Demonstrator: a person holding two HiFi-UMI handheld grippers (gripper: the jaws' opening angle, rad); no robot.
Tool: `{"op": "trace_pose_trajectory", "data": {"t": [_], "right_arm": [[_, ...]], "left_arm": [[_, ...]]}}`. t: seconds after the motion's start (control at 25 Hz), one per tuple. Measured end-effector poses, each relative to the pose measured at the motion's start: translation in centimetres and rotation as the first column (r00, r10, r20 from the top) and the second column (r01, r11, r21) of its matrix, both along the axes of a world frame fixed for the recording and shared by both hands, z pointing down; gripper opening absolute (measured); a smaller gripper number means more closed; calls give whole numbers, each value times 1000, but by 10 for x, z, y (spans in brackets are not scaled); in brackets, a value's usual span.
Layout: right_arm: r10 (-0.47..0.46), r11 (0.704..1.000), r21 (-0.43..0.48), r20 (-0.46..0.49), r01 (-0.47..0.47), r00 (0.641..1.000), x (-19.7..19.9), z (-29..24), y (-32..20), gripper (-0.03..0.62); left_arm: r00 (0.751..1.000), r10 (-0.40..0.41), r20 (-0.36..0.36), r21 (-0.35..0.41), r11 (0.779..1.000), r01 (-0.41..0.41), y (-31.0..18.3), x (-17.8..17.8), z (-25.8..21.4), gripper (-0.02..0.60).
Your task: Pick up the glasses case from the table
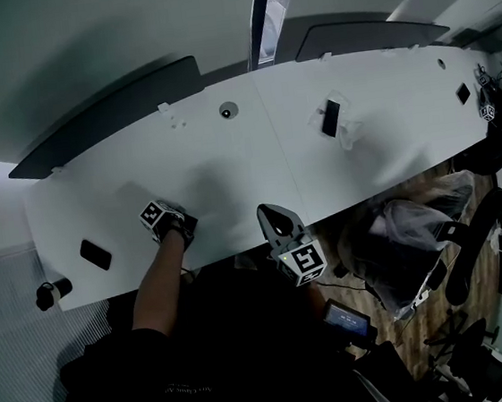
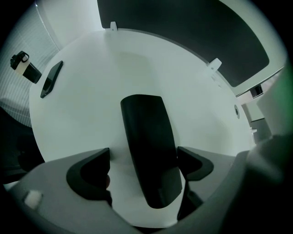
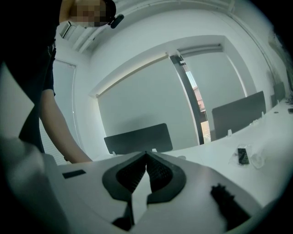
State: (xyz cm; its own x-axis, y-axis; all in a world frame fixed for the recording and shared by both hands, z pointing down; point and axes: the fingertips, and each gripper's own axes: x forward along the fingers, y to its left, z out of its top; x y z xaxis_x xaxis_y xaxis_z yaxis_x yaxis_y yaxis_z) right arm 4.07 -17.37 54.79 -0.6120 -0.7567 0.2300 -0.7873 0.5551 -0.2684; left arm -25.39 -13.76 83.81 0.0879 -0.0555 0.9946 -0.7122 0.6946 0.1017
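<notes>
1. You are holding the left hand-held gripper (image 1: 170,221) (image 2: 143,154) pointing straight down over the near left part of the white counter (image 1: 389,144) (image 2: 91,114). Its marker cube is facing up towards you.
2. Its jaws are standing wide apart. The black glasses case (image 2: 149,146) is lying flat on the counter between them, with its long sides running along the jaws.
3. The jaw on the phone's side is leaving a clear strip of counter between itself and the case. The opposite jaw is sitting just beside the case's edge, and I cannot tell whether it is touching. Nothing is being squeezed, so the case is not gripped.
4. You are holding the right hand-held gripper (image 1: 268,212) (image 3: 146,155) to the right of the left one, over the counter's near edge and aiming roughly level towards the far side. Its jaws are closed tip to tip with nothing between them.
5. A dark phone (image 1: 95,254) (image 2: 51,78) is lying flat on the counter, left of the case and well apart from it.
6. A dark bottle (image 1: 52,290) (image 2: 25,67) is lying beyond that phone at the counter's left end. I cannot tell whether it is resting on the counter.
7. A second phone (image 1: 331,117) (image 3: 243,155) is sitting on a clear stand further right, towards the far side.
8. Dark divider panels (image 1: 106,117) (image 2: 183,36) (image 3: 137,137) are standing along the counter's far edge.
</notes>
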Motion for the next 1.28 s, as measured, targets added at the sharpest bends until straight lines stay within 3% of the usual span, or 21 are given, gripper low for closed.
{"op": "trace_pose_trajectory", "data": {"t": [0.24, 0.44, 0.68, 0.84, 0.96, 1.08, 1.2, 1.28], "right_arm": [[-24, 1000, 14, 1, 24, 1000, -8, -5, -4, 8], [-48, 999, 15, 10, 47, 999, -13, -5, -3, 8], [-94, 995, 17, 13, 94, 995, -25, -5, -2, 8], [-139, 990, 20, 7, 139, 990, -37, -7, -1, 8], [-179, 984, 18, -2, 179, 984, -47, -9, 0, 8], [-223, 975, 6, -1, 223, 975, -59, -8, 3, 8], [-271, 962, -10, 5, 271, 962, -74, -7, 5, 8], [-312, 950, -16, 7, 312, 950, -87, -7, 6, 8]], "left_arm": [[1000, 4, -18, 1, 1000, -4, 4, -6, 6, 428], [1000, -17, -10, 44, 999, 18, 14, -17, -6, 288], [997, 7, -72, 129, 992, 3, 14, -14, -12, 285], [989, -21, -145, 226, 973, 54, 14, -12, -18, 285], [973, -64, -221, 323, 937, 135, 14, -16, -23, 285], [952, -107, -285, 404, 887, 221, 14, -21, -33, 285], [925, -117, -363, 487, 822, 295, 9, -24, -56, 285], [901, -98, -424, 552, 760, 342, 2, -25, -81, 285]]}}
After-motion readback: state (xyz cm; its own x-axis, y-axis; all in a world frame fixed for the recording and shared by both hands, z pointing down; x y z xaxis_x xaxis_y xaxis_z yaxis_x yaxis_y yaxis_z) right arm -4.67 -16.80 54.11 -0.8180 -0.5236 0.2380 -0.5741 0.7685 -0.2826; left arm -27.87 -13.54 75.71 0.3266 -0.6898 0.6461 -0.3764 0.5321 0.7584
